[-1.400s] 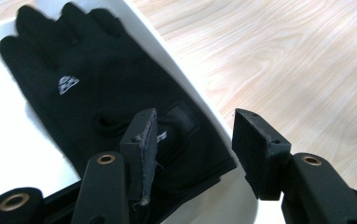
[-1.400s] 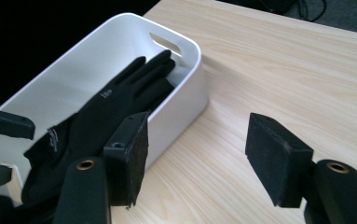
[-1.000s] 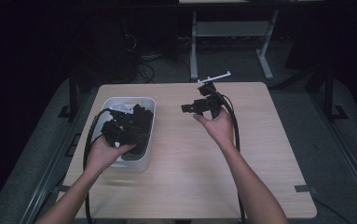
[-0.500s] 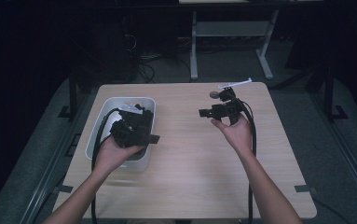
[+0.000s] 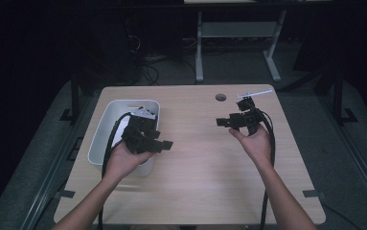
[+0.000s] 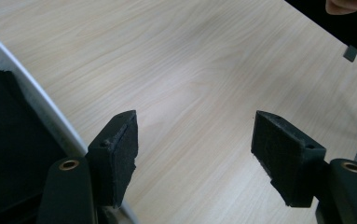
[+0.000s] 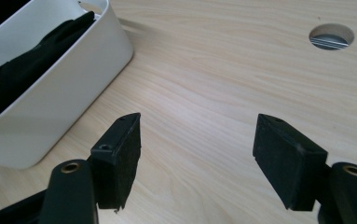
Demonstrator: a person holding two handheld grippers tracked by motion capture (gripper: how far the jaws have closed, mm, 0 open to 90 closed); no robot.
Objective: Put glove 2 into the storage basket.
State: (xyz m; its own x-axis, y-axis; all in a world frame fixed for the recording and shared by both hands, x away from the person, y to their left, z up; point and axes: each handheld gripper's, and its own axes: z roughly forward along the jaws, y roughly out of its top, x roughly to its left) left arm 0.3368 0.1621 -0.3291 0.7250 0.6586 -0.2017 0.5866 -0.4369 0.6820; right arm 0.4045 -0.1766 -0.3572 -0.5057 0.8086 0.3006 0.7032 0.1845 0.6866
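The left hand-held gripper [image 5: 164,143] has slid off the white bin [image 5: 105,128] over the bare tabletop [image 5: 195,167]; its jaws have just been opening and stand wide, empty. Judging by that, the dark cloth [image 7: 22,60] is dropped in the bin behind it. The right hand-held gripper [image 5: 222,121] gapes empty too; its view shows the cloth lying inside the bin.

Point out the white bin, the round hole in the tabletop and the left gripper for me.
white bin [image 5: 105,125], high view, left rim.
round hole [image 7: 331,36], right gripper view, its opening.
left gripper [image 6: 194,151], left gripper view, midway between fingertips.

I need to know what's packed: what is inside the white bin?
The white bin holds dark black fabric. What lies beneath it is covered, and in the high view the left hand-held gripper hides part of the inside.
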